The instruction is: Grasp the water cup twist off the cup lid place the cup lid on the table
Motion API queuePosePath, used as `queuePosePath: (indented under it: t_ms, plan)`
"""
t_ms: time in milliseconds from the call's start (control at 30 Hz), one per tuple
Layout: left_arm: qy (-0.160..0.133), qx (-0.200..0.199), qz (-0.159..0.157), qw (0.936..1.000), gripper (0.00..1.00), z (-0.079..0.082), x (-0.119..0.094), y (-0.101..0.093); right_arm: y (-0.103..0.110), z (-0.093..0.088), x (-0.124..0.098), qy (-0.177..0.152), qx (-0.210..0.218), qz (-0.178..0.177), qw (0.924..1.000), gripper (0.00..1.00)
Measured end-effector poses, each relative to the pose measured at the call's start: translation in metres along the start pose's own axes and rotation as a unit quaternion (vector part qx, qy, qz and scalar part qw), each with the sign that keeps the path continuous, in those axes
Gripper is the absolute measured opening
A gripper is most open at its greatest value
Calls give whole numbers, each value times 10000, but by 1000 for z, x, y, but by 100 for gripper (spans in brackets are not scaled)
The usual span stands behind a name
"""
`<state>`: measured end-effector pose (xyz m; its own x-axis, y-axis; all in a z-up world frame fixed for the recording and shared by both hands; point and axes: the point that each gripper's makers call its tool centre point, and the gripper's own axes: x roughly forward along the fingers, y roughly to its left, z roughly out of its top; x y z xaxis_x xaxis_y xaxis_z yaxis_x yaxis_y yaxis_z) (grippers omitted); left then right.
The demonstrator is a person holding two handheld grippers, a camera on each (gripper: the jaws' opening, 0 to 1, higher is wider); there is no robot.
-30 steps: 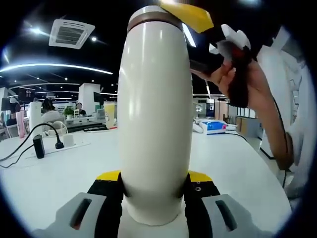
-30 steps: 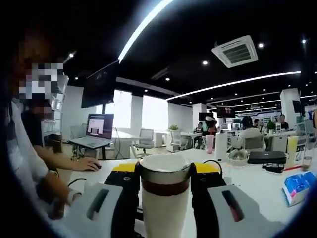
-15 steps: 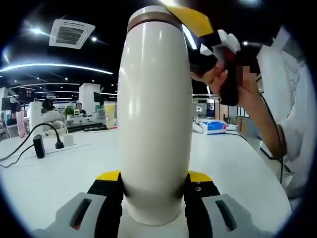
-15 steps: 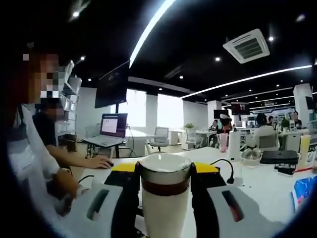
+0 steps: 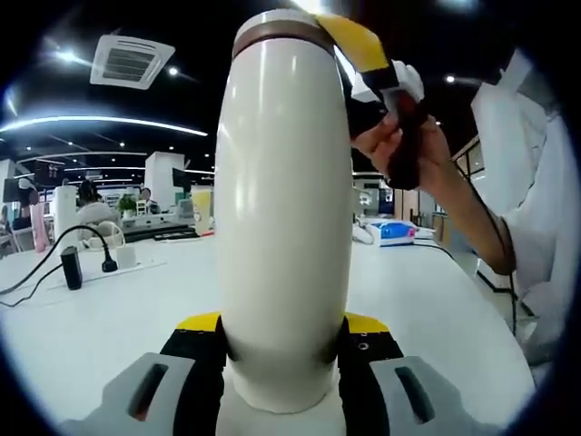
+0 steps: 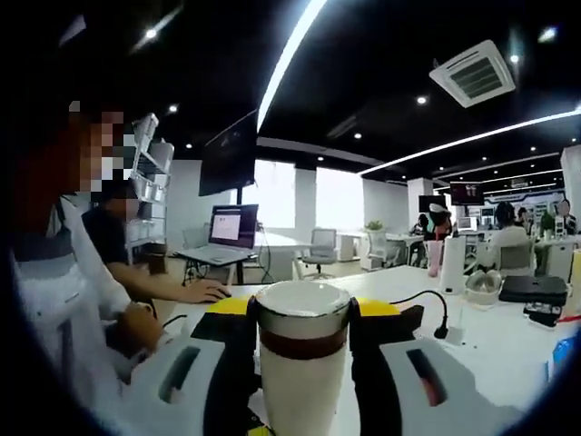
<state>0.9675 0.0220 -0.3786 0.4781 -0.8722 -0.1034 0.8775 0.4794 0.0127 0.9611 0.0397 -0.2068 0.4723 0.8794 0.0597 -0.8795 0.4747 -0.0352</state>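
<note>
Open-plan office is showing behind everything: dark ceiling with strip lights and a ceiling vent (image 5: 130, 60), rows of desks further back. White bench (image 5: 109, 318) is carrying the setup. Water cup (image 5: 283, 218) is standing upright on the bench, cream body, taking up the middle of the left gripper view. Left gripper (image 5: 281, 350) is clamping the cup's lower body, both jaws pressing against its sides, yellow tips flanking it. Right gripper (image 6: 302, 336) is closing on the top of the cup, jaws sitting tight on either side just under the cup lid (image 6: 302, 300); in the left gripper view the same gripper is coming in from the upper right with a yellow jaw touching the lid edge. Lid is sitting on the cup, pale top over a metal ring and a brown band, and I can't tell whether it's loosened. A hand (image 5: 399, 150) is gripping the right gripper's handle, sleeve trailing off to the right. A person in a dark shirt (image 6: 113, 250) is sitting at a laptop (image 6: 227, 232) in the right gripper view. A black cable with a plug (image 5: 71, 263) is lying on the bench left of the cup. A blue-and-white pack (image 5: 392, 231) is lying on the bench to the right.
</note>
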Motion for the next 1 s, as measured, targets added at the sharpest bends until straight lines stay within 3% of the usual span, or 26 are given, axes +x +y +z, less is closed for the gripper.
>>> queuePosePath:
  t_ms: [367, 1000]
  plan:
    - [12, 39, -1, 10000, 50, 0, 1, -1, 1, 0, -1, -68, 28, 580, 9983, 43]
    - [18, 19, 30, 10000, 50, -2, 1, 2, 2, 0, 5, 99, 32, 408, 9991, 44]
